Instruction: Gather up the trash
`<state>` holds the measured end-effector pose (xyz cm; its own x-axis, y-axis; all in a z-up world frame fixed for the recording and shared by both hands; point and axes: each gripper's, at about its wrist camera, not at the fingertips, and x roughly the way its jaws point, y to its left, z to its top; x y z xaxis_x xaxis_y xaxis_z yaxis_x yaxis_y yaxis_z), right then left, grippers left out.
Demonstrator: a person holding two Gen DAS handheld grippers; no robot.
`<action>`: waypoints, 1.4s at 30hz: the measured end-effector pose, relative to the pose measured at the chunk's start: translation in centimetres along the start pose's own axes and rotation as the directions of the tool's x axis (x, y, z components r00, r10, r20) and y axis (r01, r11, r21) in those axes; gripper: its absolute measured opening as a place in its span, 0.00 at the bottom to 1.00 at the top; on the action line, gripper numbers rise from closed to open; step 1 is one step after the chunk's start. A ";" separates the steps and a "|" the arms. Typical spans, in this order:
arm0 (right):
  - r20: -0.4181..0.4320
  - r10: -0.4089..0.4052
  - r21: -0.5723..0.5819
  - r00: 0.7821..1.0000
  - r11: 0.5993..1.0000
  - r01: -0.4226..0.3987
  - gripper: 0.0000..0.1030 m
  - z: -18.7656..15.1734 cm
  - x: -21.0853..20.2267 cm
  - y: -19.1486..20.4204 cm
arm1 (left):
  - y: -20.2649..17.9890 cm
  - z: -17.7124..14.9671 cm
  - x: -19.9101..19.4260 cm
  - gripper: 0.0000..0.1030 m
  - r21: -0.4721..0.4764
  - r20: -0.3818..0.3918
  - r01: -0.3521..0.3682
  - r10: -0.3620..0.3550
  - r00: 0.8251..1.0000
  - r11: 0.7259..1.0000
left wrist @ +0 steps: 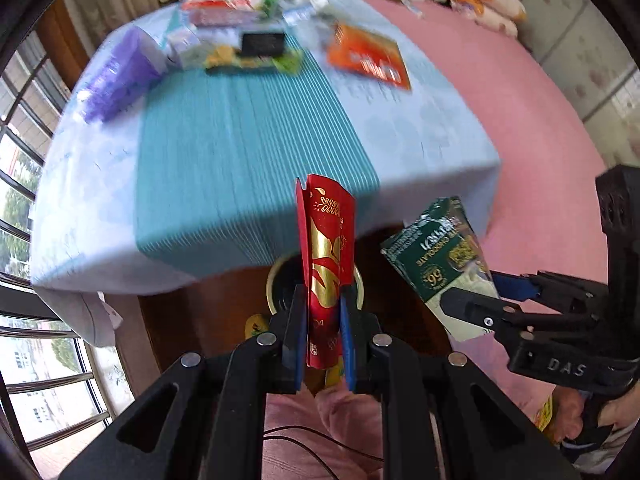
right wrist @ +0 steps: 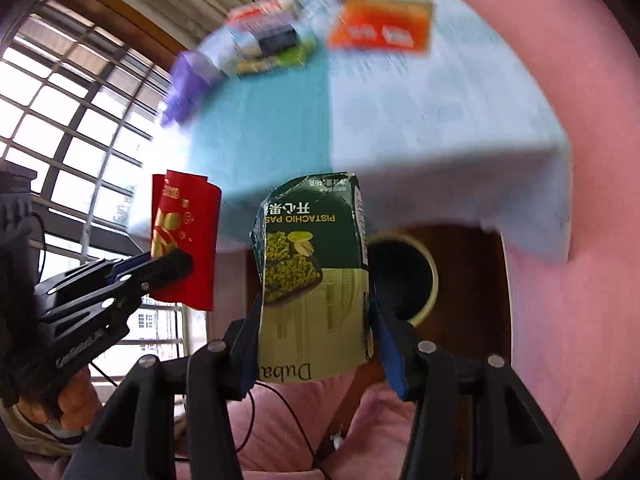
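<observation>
1. A flattened red and gold packet stands upright in the left gripper, whose jaws are pinched nearly together on its lower half, its long axis running straight out along the fingers.

2. A torn green pistachio chocolate box sits in the right gripper, jaws about half apart and pressing its two side walls; its long axis also runs out along the fingers, with the torn end away from the gripper.

3. Both pieces hang off the near edge of the bed, above dark wooden floor. A round bin with a pale rim and dark inside lies below: in the right wrist view it shows just right of the box, in the left wrist view directly behind the red packet. Judged from that, both hands look close to a drop, the left seemingly more squarely over the opening.

4. The packet and box hide most of the bin. On the blue striped cloth more litter remains, blurred: an orange packet, a purple box, smaller wrappers hard to identify.
</observation>
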<state>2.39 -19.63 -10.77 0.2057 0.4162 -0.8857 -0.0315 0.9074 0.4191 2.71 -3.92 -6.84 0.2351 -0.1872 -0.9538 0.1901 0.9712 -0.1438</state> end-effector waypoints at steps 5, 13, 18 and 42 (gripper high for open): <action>-0.071 -0.024 0.067 0.997 0.997 0.029 0.49 -2.7 3.7 -2.1 | -1.1 -2.2 3.9 0.12 0.039 -0.081 -0.009 0.012 0.997 0.999; -0.171 -0.075 0.195 0.982 0.975 0.108 0.52 -4.9 13.6 -7.0 | -0.5 -4.1 13.8 0.13 0.071 -0.192 -0.029 0.042 0.980 0.997; -0.204 -0.107 0.204 0.973 0.968 0.149 0.55 -5.0 20.4 -9.2 | 0.6 -5.3 20.3 0.17 0.072 -0.224 -0.037 0.052 0.973 0.997; 0.019 -0.193 0.223 0.981 0.957 0.184 0.79 -2.2 23.0 -10.3 | 4.9 -5.8 22.5 0.91 0.018 -0.063 -0.096 0.097 0.993 0.995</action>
<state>5.30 -19.30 -35.89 0.2268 0.2318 -0.9459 0.2259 0.9322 0.2826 3.41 -2.56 -30.50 0.1918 -0.0823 -0.9780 0.1841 0.9818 -0.0465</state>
